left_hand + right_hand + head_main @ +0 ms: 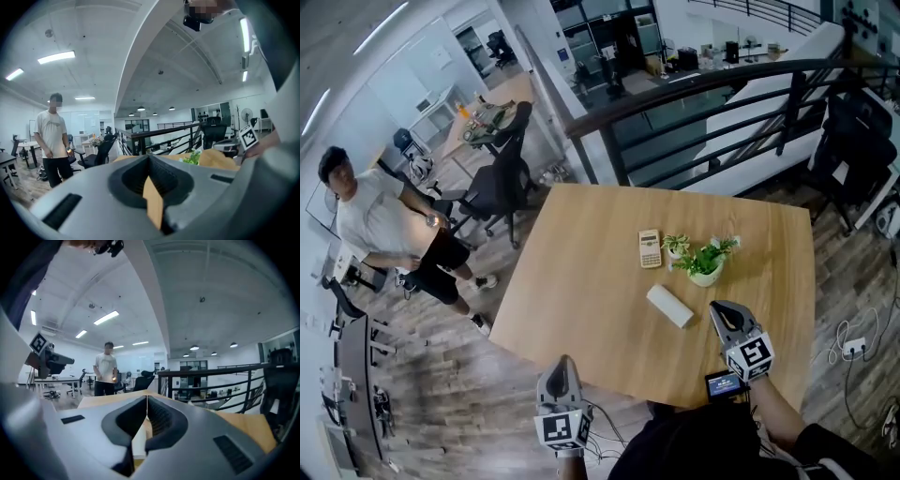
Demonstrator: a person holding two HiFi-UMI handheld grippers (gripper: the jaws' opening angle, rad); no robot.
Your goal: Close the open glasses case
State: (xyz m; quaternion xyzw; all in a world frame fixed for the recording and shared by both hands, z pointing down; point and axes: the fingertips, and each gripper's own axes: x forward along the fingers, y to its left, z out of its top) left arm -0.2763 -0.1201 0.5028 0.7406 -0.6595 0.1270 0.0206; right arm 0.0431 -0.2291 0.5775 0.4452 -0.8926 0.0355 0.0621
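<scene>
The white glasses case (669,306) lies on the wooden table (581,281), a plain oblong with its lid down as far as the head view shows. My right gripper (719,307) hovers just right of the case, apart from it; its jaws are shut with nothing between them (147,397). My left gripper (564,360) hangs at the table's near edge, well left of the case. Its jaws meet at the tips and hold nothing (149,155). A pale strip shows through the gap under the right gripper's jaws; I cannot tell whether it is the case.
A small potted plant (705,262) and a calculator (650,248) stand just beyond the case. A black railing (722,103) runs behind the table. A person in a white shirt (380,225) stands at the left by office chairs (497,183).
</scene>
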